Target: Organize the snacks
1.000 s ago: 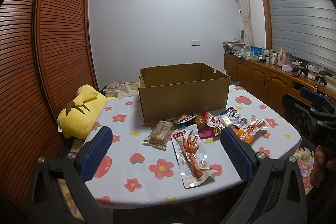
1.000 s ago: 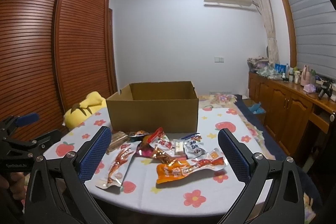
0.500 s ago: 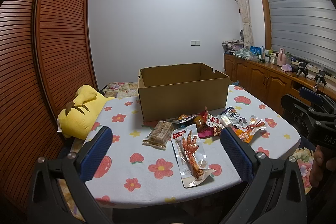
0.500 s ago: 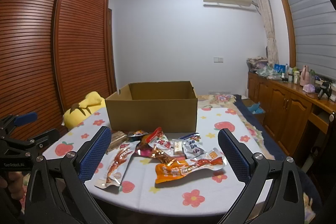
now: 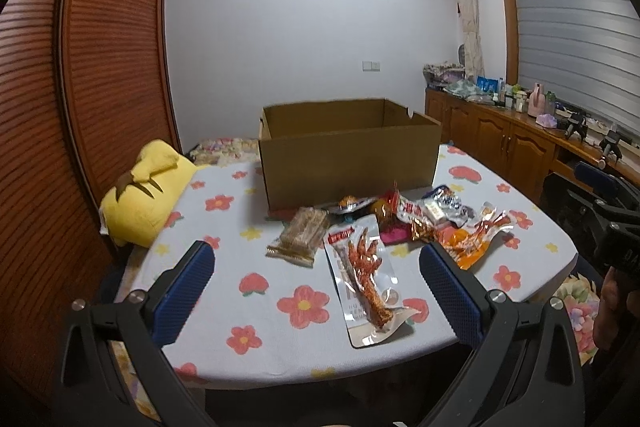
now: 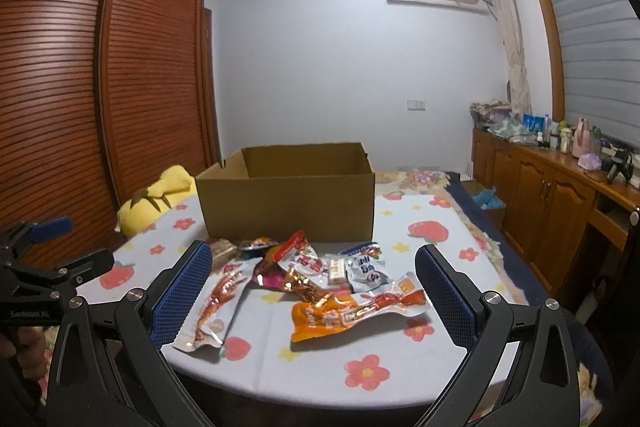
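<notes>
Hovering level above the near edge of the desk point(image 5: 280, 355), the left tool point(image 5: 316, 287) has its blue pads spread wide and holds nothing, with the chicken-foot pack point(image 5: 366, 279) lying flat between and just beyond them. The right tool point(image 6: 314, 291), likewise spread and empty, is held at about the same height and points at the snack pile point(image 6: 316, 271), the orange pack point(image 6: 352, 311) nearest it; a hand point(image 5: 612, 307) grips its handle at the left view's right edge. Behind the snacks stands the open box point(image 6: 288, 203), and a yellow plush point(image 5: 144, 187) sits at the desk's left.
</notes>
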